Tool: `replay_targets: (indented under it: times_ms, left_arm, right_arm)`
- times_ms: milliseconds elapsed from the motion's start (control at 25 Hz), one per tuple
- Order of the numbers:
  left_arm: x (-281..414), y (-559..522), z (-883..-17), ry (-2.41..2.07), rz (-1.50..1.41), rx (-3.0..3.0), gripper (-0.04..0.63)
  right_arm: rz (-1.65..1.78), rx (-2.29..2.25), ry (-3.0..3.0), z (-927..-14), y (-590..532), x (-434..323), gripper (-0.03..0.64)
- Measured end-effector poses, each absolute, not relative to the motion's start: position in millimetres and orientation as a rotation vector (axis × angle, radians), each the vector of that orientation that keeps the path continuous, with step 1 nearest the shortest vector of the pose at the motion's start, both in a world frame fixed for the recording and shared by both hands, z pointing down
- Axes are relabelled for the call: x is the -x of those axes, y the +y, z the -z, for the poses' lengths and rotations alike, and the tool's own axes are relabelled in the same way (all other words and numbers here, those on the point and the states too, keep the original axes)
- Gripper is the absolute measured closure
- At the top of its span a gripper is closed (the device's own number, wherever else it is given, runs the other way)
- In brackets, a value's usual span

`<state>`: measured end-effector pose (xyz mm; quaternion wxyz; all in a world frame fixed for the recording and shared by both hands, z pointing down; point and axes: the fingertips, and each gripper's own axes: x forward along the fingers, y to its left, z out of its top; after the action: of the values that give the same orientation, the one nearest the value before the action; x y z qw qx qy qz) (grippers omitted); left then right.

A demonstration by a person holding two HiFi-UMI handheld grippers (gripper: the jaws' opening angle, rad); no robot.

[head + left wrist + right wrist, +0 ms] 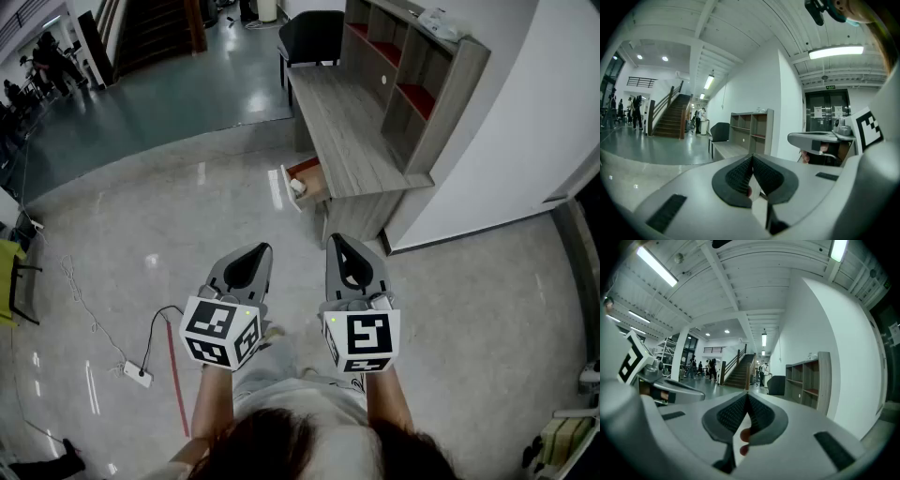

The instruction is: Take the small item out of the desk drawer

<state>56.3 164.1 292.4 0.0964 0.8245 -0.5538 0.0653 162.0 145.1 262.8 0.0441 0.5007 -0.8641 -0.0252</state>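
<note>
A grey wooden desk (pixel 345 127) with a shelf unit stands against the white wall ahead. Its drawer (pixel 304 183) is pulled out toward the floor, red inside, with a small white item (pixel 298 187) lying in it. My left gripper (pixel 259 249) and right gripper (pixel 337 241) are held side by side over the floor, well short of the desk, both pointing at it. Both are shut with nothing between the jaws. In the left gripper view the desk (pixel 729 149) and shelves show far ahead beyond the shut tips (pixel 752 157). The right gripper view shows shut tips (pixel 746 396) too.
A black chair (pixel 309 37) sits at the desk's far end. A power strip with cable (pixel 139 373) and a red rod (pixel 175 373) lie on the glossy floor at left. Stairs (pixel 740 370) and people stand far back in the hall. A white wall (pixel 525 141) runs along the right.
</note>
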Motion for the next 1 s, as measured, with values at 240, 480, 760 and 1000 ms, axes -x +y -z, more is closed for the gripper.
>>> replay_targets:
  times_ms: [240,480,760,1000]
  left_arm:
    - [-29,132,-294,-1.612,-0.204,-2.464,0.58]
    - [0,103,-296,-1.559,-0.215,-2.486,0.579]
    - [25,76,-296,-1.487,-0.223,-2.519,0.579]
    - [42,59,-304,-1.435,-0.212,-2.521,0.578]
  right_arm:
    - [0.074,-1.551,-2.655,-261,114,-135,0.589]
    - [0.058,-1.574,-2.647,-260,82,-106,0.59]
    - [0.068,-1.605,-2.632,-257,53,-73,0.589]
    - [0.055,-1.611,-2.601,-262,36,-53,0.589]
